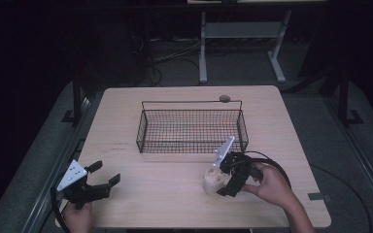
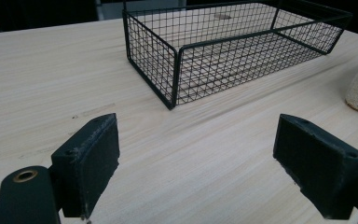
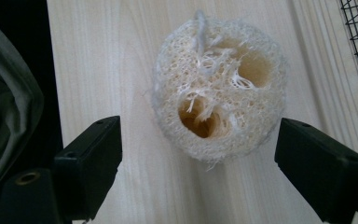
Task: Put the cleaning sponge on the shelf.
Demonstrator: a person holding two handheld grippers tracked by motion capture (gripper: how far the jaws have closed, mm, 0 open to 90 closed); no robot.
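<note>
1. Loofah sponge: standing on end on the table, lower right of centre in the high view, just in front of the wire basket.
2. Right claw: wide open, holding nothing, jaws to either side of the sponge without touching.
3. Left claw: at the lower left of the high view, also wide open and empty, well apart from the sponge.
4. Likely very light, springy, rough and fibrous; little risk of slipping or breaking.
5. Best gripped across the round sides, mid-height, gently, to avoid squashing the hollow core.
</note>
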